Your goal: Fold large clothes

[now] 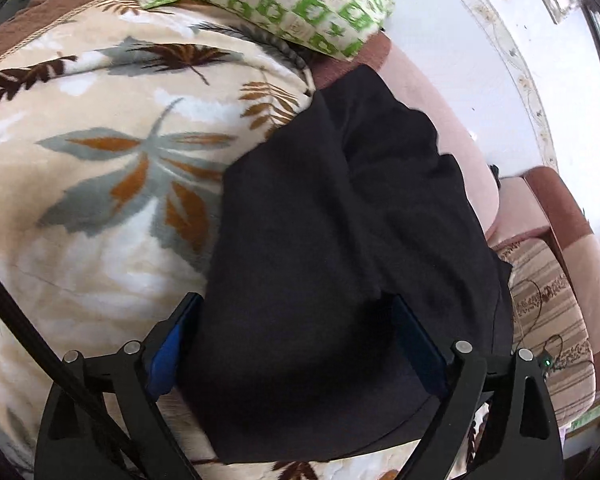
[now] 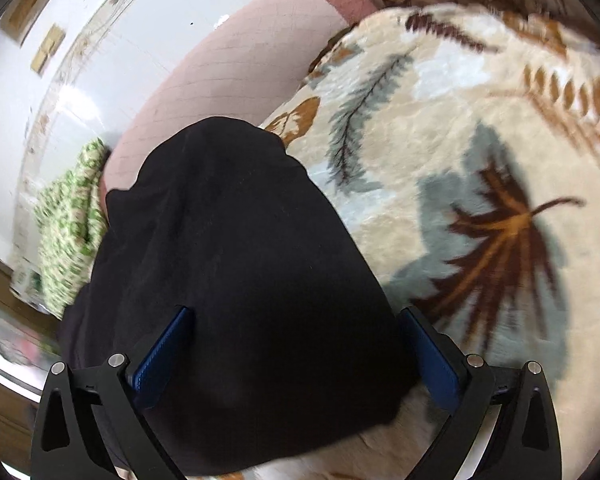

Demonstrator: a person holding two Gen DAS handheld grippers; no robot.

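Soft, limp black garment (image 1: 340, 220) (light, slumps easily); best pinched at corners; left gripper (image 1: 296, 344) and right gripper (image 2: 296, 344) released, gaping wide.

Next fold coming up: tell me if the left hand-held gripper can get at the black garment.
Probably yes: the left hand-held gripper is open with the black garment lying between its fingers, nothing in the way.

The black garment (image 1: 340, 240) hides the blanket (image 1: 100, 160) beneath it.

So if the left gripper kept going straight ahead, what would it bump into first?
Most likely the black garment. It lies right between the open fingers of the left gripper and stretches ahead over the leaf-patterned blanket. How far off is hard to judge.
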